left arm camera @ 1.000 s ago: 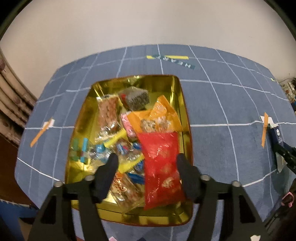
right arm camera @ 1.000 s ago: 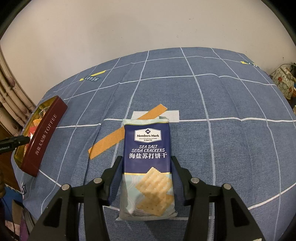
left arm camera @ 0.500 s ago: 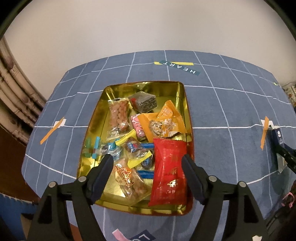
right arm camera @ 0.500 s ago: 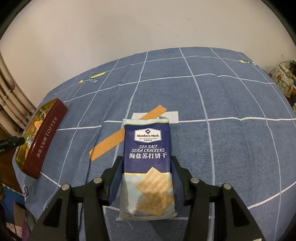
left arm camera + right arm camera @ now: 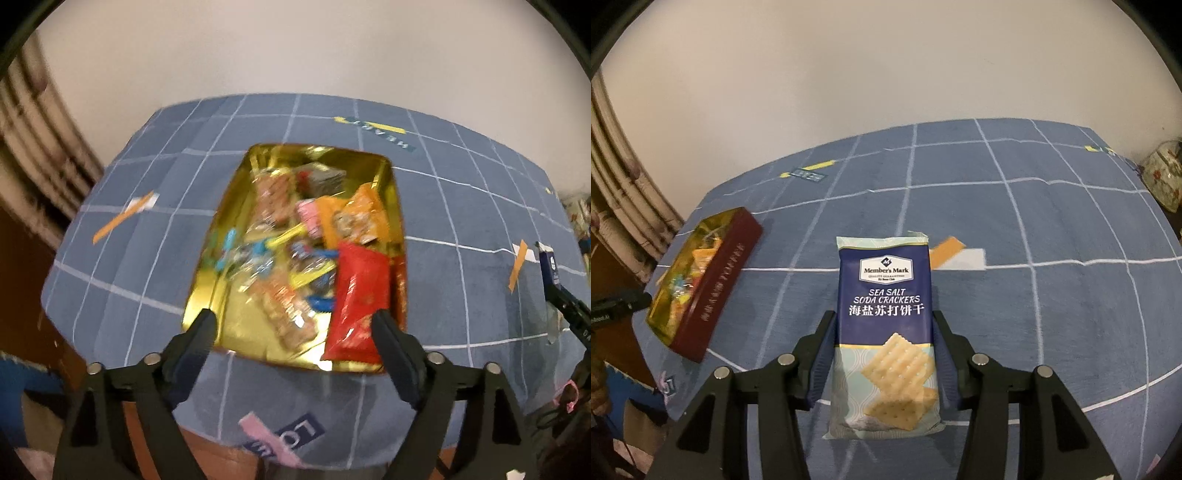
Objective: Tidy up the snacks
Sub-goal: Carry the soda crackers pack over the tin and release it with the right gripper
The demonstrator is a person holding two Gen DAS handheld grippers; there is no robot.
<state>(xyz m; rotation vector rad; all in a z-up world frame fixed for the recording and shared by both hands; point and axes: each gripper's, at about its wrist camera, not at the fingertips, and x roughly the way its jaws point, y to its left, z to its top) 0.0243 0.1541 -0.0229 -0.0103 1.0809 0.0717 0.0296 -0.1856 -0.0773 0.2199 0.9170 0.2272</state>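
Note:
A gold-lined tin [image 5: 221, 229] with dark red sides [image 5: 720, 295] sits on the blue checked cloth and holds several snack packets. Among them a red packet [image 5: 360, 302] lies at the near right and an orange one [image 5: 354, 218] behind it. My left gripper [image 5: 293, 325] hovers over the tin's near rim, its jaws opening, nothing between them. My right gripper [image 5: 884, 354] is shut on a blue pack of sea salt soda crackers [image 5: 886, 332], held above the cloth to the right of the tin.
Orange tape strips [image 5: 123, 218] [image 5: 945, 251] and printed labels [image 5: 373, 133] mark the cloth. A curtain [image 5: 33, 155] hangs at the left, a floral bag [image 5: 1163, 177] sits past the right edge. The table's near edge [image 5: 266, 443] lies just below my left gripper.
The left gripper has let go of the red packet, widened, and drawn back and up from the tin. The right gripper has lifted the cracker pack and shifted toward the tin.

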